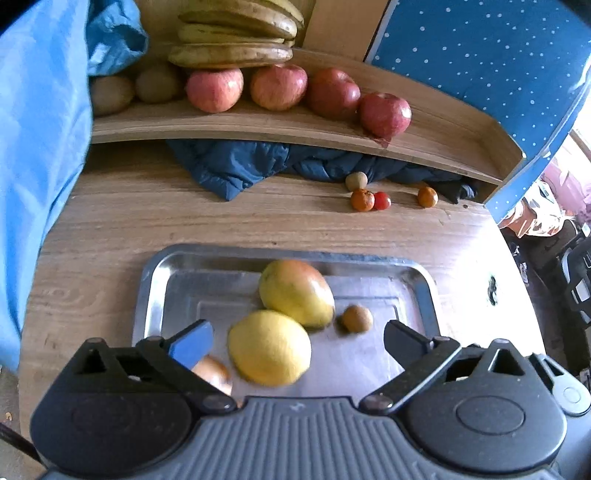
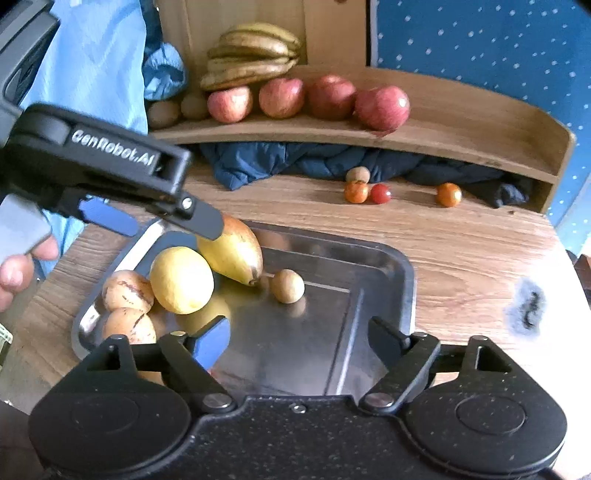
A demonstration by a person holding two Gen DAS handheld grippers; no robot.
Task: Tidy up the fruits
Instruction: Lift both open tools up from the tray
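A steel tray [image 1: 421,284] [image 2: 388,266] on the wooden table holds a mango [image 1: 295,291] [image 2: 236,254], a lemon [image 1: 269,347] [image 2: 181,280], a small kiwi [image 1: 356,318] [image 2: 287,286] and two brown spotted fruits [image 2: 127,290] [image 2: 129,326]. My left gripper [image 1: 297,332] is open above the lemon; in the right wrist view it [image 2: 162,218] hovers over the tray's left end. My right gripper [image 2: 299,332] is open and empty over the tray's near side.
A wooden shelf [image 1: 258,125] [image 2: 461,136] at the back carries bananas [image 1: 236,33], several apples [image 1: 332,92] and kiwis [image 1: 155,83]. Small oranges [image 1: 362,199], a cherry tomato [image 1: 382,200] and a kiwi [image 1: 356,181] lie on the table [image 1: 110,221] near a dark blue jacket [image 1: 236,166].
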